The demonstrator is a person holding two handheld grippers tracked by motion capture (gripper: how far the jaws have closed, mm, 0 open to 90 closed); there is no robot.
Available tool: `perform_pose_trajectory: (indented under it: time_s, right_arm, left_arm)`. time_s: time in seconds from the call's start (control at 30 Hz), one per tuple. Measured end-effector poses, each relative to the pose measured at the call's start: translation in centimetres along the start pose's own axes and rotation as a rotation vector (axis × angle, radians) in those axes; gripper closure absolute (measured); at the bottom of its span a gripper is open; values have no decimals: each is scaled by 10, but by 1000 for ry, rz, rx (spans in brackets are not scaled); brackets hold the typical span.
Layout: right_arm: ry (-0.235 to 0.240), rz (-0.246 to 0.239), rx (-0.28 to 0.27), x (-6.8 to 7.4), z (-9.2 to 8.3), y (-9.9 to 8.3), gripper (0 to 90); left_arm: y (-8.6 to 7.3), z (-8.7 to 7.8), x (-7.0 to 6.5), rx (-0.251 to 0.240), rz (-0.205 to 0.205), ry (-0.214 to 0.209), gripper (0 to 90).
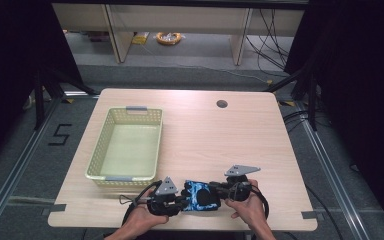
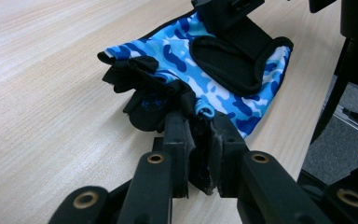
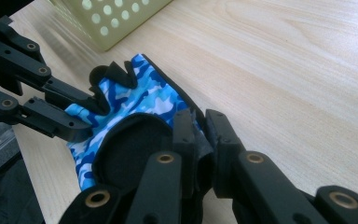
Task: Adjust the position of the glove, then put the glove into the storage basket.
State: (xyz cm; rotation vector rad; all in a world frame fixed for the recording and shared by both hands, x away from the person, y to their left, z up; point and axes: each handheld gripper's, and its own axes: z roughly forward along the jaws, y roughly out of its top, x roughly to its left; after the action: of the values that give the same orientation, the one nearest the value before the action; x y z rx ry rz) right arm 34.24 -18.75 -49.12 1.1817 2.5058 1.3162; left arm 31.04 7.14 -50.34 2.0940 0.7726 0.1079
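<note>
- Counter [image 1: 215, 135]: pale wood-grain top that carries everything. I work at its near edge, where both my hands reach without stretching.
- Basket [image 1: 126, 146]: pale green, perforated, lying on the left half of the counter with nothing in it. It sits just beyond the glove, so I judge it the likely place to drop the glove, a short lift away.
- Glove [image 1: 198, 195]: blue camouflage fabric with black trim and a black wrist opening, fingerless as far as I can tell. It lies flat on the counter near the front edge, between my two hands and apart from the basket.
- Left hand-held gripper [image 2: 199, 122]: jaws drawn together, pinching the finger end of the glove. The fabric bunches up between the pads. I hold this end so the stubby finger pieces do not flop.
- Right hand-held gripper [image 3: 197, 127]: jaws likewise clamped, on the cuff edge beside the black opening. A grip at each end keeps the limp cloth stretched and lets me carry it level, I reckon.
</note>
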Motion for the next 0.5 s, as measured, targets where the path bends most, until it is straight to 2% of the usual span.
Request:
perform_pose_trajectory:
  time_s: [0.03,0.07,0.1,0.13,0.17,0.23,0.27,0.3,0.33,0.37,0.4,0.43,0.47,0.5]
  right_arm:
    - [0,-3,-3,0,0,0,834]
    - [4,21,0,2,0,1,834]
    - [10,6,1,1,0,1,834]
    - [0,-5,-7,2,0,2,834]
    - [-13,-7,-3,2,-1,2,835]
    - [-3,-2,-11,3,0,3,834]
    - [13,-9,-13,4,0,4,835]
    - [-8,-14,-14,5,-1,5,835]
    - [15,18,-6,8,-1,6,835]
    - [7,-18,-19,6,-1,7,835]
    - [7,-18,-19,6,-1,7,835]
    - [10,-6,-7,9,-2,8,834]
    - [20,14,-24,12,-2,10,835]
    - [-2,-40,-27,12,-4,14,835]
  left_arm:
    - [1,-1,0,-3,3,-3,788]
    - [0,-1,-1,-7,-18,-4,788]
    - [1,-2,0,-13,-5,-5,788]
    - [1,-3,-1,-16,-10,-2,788]
    - [1,-5,0,-10,3,-3,788]
    - [1,-5,0,-17,-2,-5,788]
    - [2,-8,-1,-10,-18,-1,788]
    - [2,-9,-1,-21,-13,-2,787]
    - [2,-12,0,-13,4,-2,788]
    - [2,-13,-1,-17,6,-4,788]
    - [2,-13,-1,-17,6,-4,788]
    - [3,-16,-1,-20,4,-3,788]
    - [3,-18,-2,-27,-1,-2,788]
    - [4,-22,-2,-44,-16,-8,787]
